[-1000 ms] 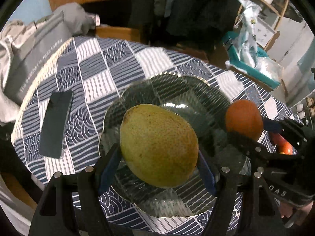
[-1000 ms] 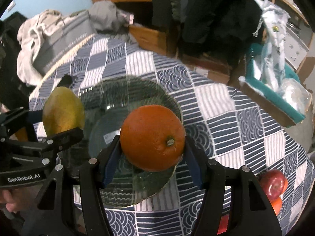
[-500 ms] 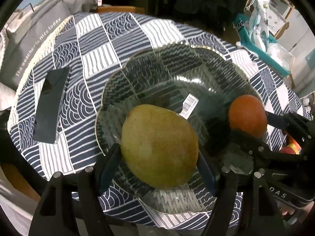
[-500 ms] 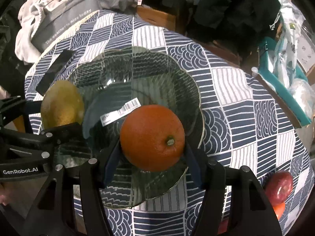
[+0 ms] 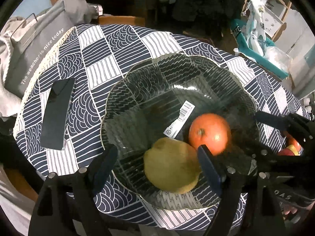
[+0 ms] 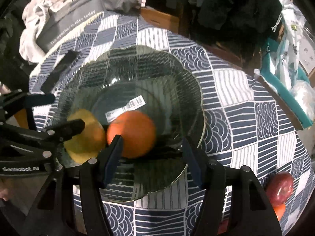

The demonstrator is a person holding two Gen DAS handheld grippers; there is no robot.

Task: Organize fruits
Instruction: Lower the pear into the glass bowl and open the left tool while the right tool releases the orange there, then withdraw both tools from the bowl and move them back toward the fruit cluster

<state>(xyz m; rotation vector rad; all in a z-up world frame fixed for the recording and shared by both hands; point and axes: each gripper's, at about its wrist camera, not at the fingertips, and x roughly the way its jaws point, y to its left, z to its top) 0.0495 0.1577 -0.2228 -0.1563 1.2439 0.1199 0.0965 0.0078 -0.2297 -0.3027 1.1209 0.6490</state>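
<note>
A yellow-green mango (image 5: pixel 169 169) and an orange (image 5: pixel 209 131) lie side by side, touching, in the ribbed glass bowl (image 5: pixel 177 56) on the patterned tablecloth. My left gripper (image 5: pixel 156 155) hangs above the bowl's near side with its jaws opening. The mango lies loose between them, close to the right finger and clear of the left one. In the right wrist view the orange (image 6: pixel 133 133) looks blurred and rests by the left finger of my right gripper (image 6: pixel 151 143), whose jaws are opening with a wide gap on the right. The mango (image 6: pixel 84 137) sits partly behind the left gripper's fingers (image 6: pixel 74 126).
A black phone (image 5: pixel 57 114) lies left of the bowl, and a grey bag (image 5: pixel 35 55) sits at the table's far left edge. A red apple (image 6: pixel 280 186) and another orange fruit (image 6: pixel 278 211) lie at the right. A teal bin (image 5: pixel 261 59) stands beyond the table.
Both grippers let go. The mango dropped from the left jaws into the bowl, and the orange left the right jaws and rolled left against the mango. Both pairs of jaws stand wider.
</note>
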